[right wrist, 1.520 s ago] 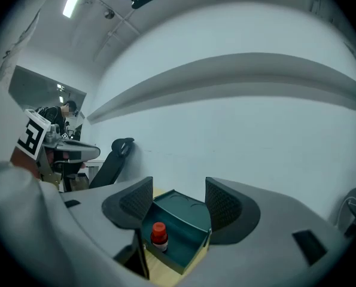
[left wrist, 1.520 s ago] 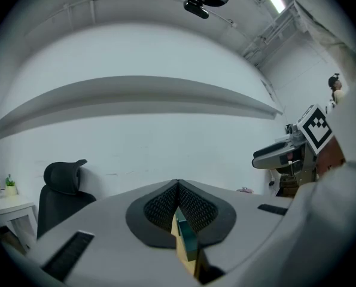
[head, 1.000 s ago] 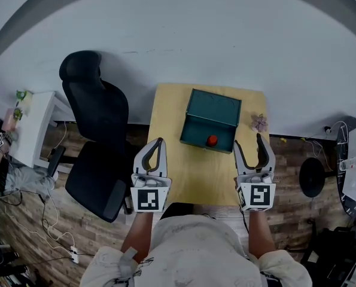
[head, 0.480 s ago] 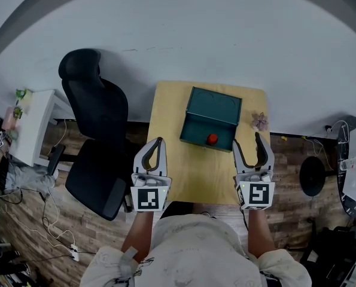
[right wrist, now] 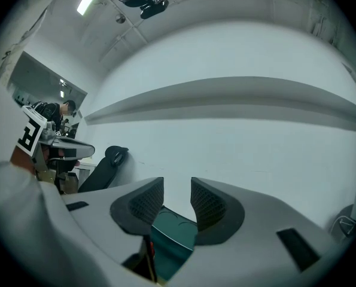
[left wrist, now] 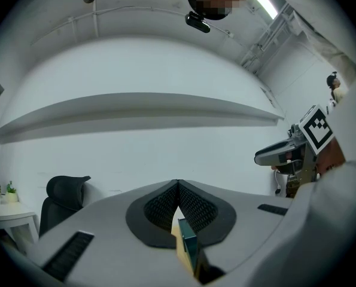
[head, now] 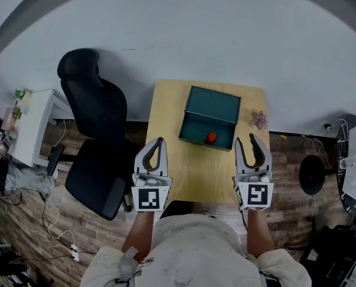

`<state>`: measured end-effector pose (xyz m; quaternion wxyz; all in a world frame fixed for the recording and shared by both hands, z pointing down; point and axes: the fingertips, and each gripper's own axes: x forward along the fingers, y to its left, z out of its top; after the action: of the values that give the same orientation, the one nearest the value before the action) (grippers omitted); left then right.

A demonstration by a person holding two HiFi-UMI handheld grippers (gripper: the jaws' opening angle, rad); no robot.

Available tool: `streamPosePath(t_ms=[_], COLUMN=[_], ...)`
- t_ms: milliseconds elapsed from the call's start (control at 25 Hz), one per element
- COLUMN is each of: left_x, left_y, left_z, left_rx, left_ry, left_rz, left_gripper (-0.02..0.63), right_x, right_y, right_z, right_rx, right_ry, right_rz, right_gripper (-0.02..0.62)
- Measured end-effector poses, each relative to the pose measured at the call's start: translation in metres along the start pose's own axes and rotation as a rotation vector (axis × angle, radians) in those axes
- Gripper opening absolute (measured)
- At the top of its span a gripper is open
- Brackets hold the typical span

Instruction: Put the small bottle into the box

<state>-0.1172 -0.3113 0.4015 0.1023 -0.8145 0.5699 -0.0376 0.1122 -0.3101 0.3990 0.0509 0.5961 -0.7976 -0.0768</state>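
Both my claws hang level at the near side of the yellow surface (head: 172, 178), the L one by its left edge and the R one by its right edge, both short of the box. L claw (head: 160, 140): jaws pressed tip to tip, nothing btwn them. R claw (head: 244, 140): jaws part-way apart, have just been closing, w/ a clear gap btwn the pads and nothing in it; only the box shows beyond the gap in the right gripper view. So neither claw has hold of anything. Teal box (head: 215, 105) sits mid-surface toward the far edge, lid swung back toward the wall, open tray facing me. Small bottle (head: 211, 138) is inside the box, showing as a little red blob near the front wall, right of centre; can't tell if it's upright or lying. A small pinkish flower-like thing (head: 259, 120) lies on the surface just right of the box, not touching it. Black office chair (head: 97, 130) stands left of the surface.
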Motion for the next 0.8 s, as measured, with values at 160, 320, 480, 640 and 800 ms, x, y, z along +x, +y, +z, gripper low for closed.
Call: streamPosePath(t_ms=[160, 320, 480, 640, 800], left_x=[-0.0007, 0.0001, -0.0001, -0.0007, -0.0026], left_y=[-0.0035, -0.0036, -0.0048, -0.004, -0.0033], left_z=[-0.0024, -0.0027, -0.0013, 0.0003, -0.0021], left_rx=[-0.015, -0.013, -0.004, -0.022, -0.016], left_ry=[0.016, 0.017, 0.011, 0.0, 0.021], left_rz=[0.002, -0.002, -0.004, 0.005, 0.002], left_gripper=[0.007, 0.007, 0.007, 0.008, 0.008], right_x=[-0.0025, -0.0038, -0.004, -0.0052, -0.0055], right_y=[-0.0023, -0.0072, -0.0071, -0.0089, -0.0092], right_z=[0.0024, 0.0022, 0.0027, 0.0001, 0.0035], right_rx=[-0.009, 0.015, 0.009, 0.012, 0.0], right_ry=[-0.008, -0.009, -0.004, 0.007, 0.0], right_rz=[-0.014, -0.06, -0.057, -0.062, -0.054], right_gripper=[0.053, 0.015, 0.015, 0.015, 0.015])
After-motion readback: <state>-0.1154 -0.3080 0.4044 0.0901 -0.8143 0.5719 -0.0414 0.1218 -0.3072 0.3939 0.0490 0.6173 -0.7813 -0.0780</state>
